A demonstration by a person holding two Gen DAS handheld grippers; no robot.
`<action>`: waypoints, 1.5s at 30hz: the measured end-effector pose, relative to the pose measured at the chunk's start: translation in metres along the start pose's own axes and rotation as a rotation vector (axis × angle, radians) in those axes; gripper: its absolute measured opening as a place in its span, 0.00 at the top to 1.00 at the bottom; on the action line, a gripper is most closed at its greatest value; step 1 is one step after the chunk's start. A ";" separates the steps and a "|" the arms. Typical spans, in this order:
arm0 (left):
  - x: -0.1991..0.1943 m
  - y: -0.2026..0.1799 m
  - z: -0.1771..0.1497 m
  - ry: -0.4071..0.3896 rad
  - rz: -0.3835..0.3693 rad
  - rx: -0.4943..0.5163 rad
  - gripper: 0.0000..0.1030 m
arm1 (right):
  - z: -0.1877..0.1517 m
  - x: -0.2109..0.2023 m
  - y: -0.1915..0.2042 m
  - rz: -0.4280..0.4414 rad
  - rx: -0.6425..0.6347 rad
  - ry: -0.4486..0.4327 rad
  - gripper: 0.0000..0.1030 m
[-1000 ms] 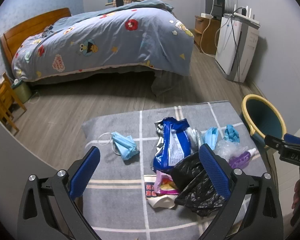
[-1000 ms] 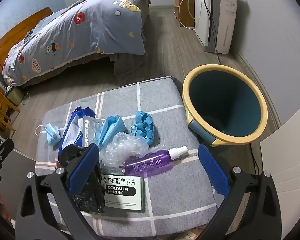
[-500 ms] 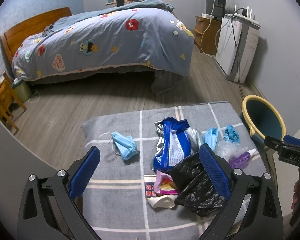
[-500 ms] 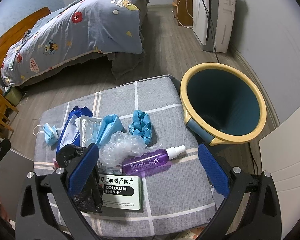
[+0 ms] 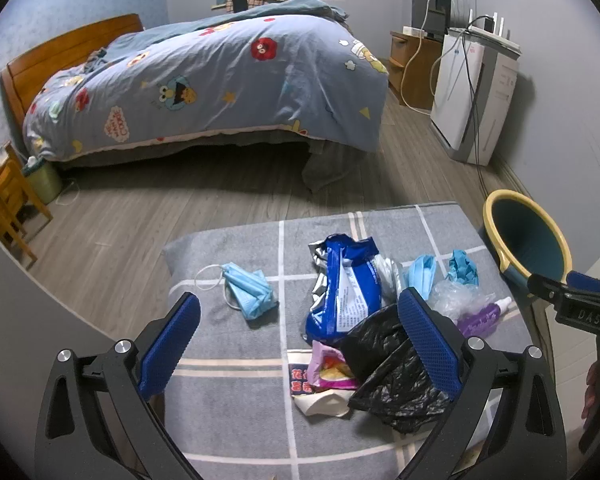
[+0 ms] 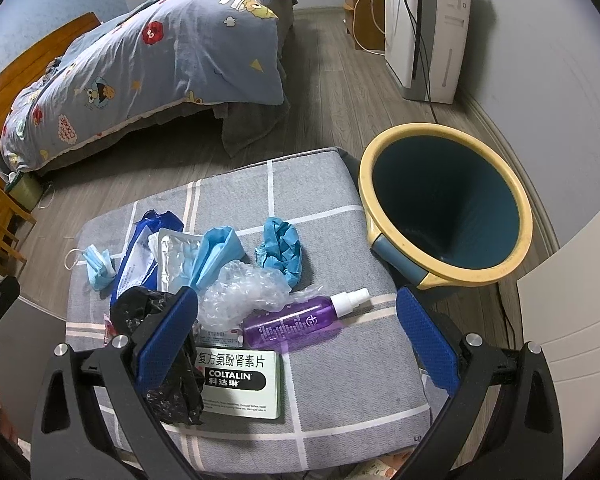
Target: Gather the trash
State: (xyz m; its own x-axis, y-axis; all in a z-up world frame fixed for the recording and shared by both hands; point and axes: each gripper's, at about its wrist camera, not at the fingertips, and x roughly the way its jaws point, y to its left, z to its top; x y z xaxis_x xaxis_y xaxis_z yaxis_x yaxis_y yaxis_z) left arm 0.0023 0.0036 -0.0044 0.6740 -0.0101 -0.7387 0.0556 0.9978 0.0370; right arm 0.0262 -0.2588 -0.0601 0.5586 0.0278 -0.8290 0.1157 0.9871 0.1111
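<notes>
Trash lies on a grey checked cushion [image 6: 324, 380]: a purple spray bottle [image 6: 300, 320], a COLTALIN box [image 6: 240, 384], a black plastic bag [image 5: 392, 372], clear wrap [image 6: 244, 292], a blue crumpled glove [image 6: 282, 248], a blue snack wrapper [image 5: 344, 288] and a face mask [image 5: 248, 288]. A teal bin with a yellow rim [image 6: 444, 204] stands right of the cushion. My left gripper [image 5: 298, 340] hovers open above the cushion's near side. My right gripper [image 6: 296, 332] hangs open over the bottle and box. Neither holds anything.
A bed with a cartoon quilt [image 5: 220, 80] fills the far side. A white appliance with cables [image 6: 424, 28] and a wooden cabinet [image 5: 412, 68] line the right wall. A small wooden chair [image 5: 4, 208] stands at the left. Wooden floor lies between bed and cushion.
The right gripper's view has crept slightly forward and down toward the cushion. The left gripper has stayed nearly still. Both remain open.
</notes>
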 end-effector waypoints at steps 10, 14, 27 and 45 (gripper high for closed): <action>0.000 0.000 0.000 0.002 0.000 -0.001 0.05 | -0.001 0.001 -0.001 -0.010 -0.003 0.002 0.05; 0.001 -0.001 0.000 0.002 0.000 -0.004 0.05 | -0.001 0.003 0.001 -0.016 -0.009 0.006 0.05; 0.002 -0.001 -0.001 0.010 -0.001 -0.008 0.05 | -0.003 0.007 0.002 -0.032 -0.022 0.021 0.05; 0.018 0.010 0.007 0.022 0.049 -0.027 0.05 | -0.006 0.007 0.022 0.008 -0.075 0.003 0.05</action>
State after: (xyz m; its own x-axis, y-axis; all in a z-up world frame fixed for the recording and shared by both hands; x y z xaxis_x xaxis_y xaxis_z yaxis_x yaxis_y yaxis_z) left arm 0.0197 0.0130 -0.0129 0.6593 0.0400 -0.7508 0.0025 0.9985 0.0554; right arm 0.0271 -0.2361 -0.0666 0.5569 0.0363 -0.8298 0.0490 0.9959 0.0765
